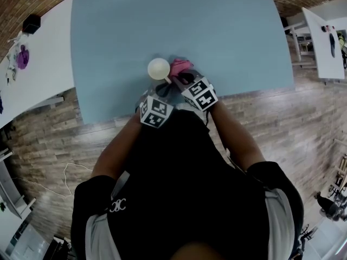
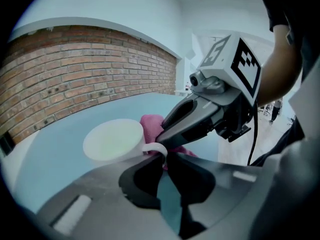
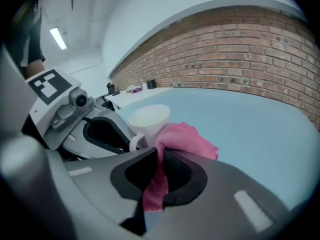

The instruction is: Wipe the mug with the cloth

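A cream-white mug (image 1: 159, 68) is held just above the pale blue table (image 1: 179, 20), near its front edge. My left gripper (image 1: 169, 84) is shut on the mug's handle (image 2: 156, 148); the mug (image 2: 113, 140) tips so that its mouth faces the camera. My right gripper (image 1: 184, 78) is shut on a pink cloth (image 1: 180, 66), which bunches beyond the jaws and presses against the mug's side. In the right gripper view the cloth (image 3: 182, 140) hangs down between the jaws, and the mug (image 3: 148, 119) sits just behind it. The two grippers are close together, almost touching.
A white table (image 1: 40, 64) with a black object (image 1: 31, 23) and small purple items (image 1: 21, 57) stands to the left. A brick wall (image 2: 75, 69) runs behind the blue table. Wooden flooring (image 1: 303, 118) lies around me, and white furniture (image 1: 325, 42) stands at the right.
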